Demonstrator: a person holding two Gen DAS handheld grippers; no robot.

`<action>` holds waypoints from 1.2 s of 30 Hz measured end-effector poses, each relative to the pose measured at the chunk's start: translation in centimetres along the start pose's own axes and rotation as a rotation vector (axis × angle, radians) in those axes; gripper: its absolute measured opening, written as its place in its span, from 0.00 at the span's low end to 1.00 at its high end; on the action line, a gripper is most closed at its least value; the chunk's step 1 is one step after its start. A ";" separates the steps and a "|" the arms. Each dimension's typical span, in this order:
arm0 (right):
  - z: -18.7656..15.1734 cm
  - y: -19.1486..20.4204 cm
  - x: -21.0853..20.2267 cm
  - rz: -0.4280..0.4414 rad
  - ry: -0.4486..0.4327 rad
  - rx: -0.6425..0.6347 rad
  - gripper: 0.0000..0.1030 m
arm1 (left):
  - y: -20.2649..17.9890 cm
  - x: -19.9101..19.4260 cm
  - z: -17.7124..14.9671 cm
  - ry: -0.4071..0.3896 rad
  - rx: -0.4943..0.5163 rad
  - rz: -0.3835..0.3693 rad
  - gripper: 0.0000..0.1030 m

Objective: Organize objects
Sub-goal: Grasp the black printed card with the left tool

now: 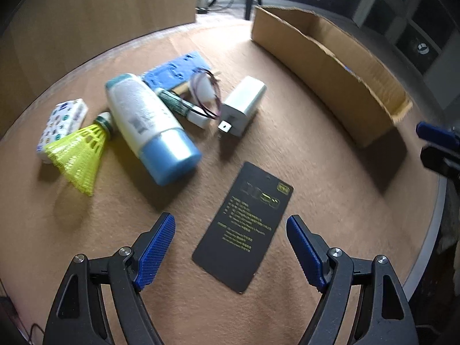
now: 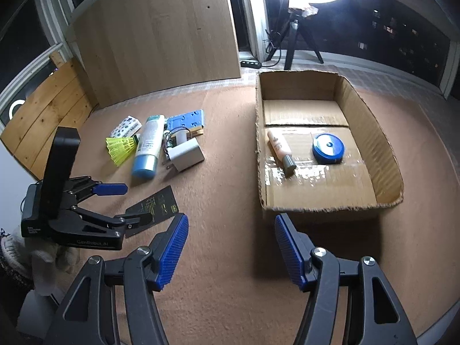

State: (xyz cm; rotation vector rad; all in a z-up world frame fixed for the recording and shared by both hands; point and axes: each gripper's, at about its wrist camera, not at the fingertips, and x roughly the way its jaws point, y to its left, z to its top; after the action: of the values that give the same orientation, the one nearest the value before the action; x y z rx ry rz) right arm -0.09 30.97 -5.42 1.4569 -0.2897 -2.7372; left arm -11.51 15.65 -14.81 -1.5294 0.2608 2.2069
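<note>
Left tool (image 1: 230,227) wide over black card (image 1: 244,227)

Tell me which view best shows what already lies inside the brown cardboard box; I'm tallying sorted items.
The right wrist view: it looks into the brown cardboard box, showing a peach tube and a round blue tin. The left wrist view shows only the box's outer wall.

Matt felt, rough cardboard, glossy plastic

Felt-like mat (image 2: 230,172) fuzzy; box (image 2: 385,155) corrugated cardboard with shiny tape; bottle (image 1: 149,123) glossy plastic; card (image 1: 244,224) matt black.
</note>
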 end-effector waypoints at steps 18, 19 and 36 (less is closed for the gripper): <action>-1.1 -1.3 -0.9 -0.041 0.006 0.081 0.58 | -2.3 0.2 -0.4 0.011 0.150 0.034 0.56; -1.1 -1.3 -0.9 -0.042 0.004 0.083 0.58 | -2.2 0.1 -0.5 0.010 0.143 0.029 0.56; -1.7 -2.2 -1.2 -0.049 0.007 0.094 0.58 | -2.6 -2.9 1.2 -0.044 0.073 0.006 0.56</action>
State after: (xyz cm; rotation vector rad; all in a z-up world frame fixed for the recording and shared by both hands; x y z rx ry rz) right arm 2.12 32.96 -5.75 1.5151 -0.3936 -2.7916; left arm -10.46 17.75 -11.43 -1.4415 0.3287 2.2084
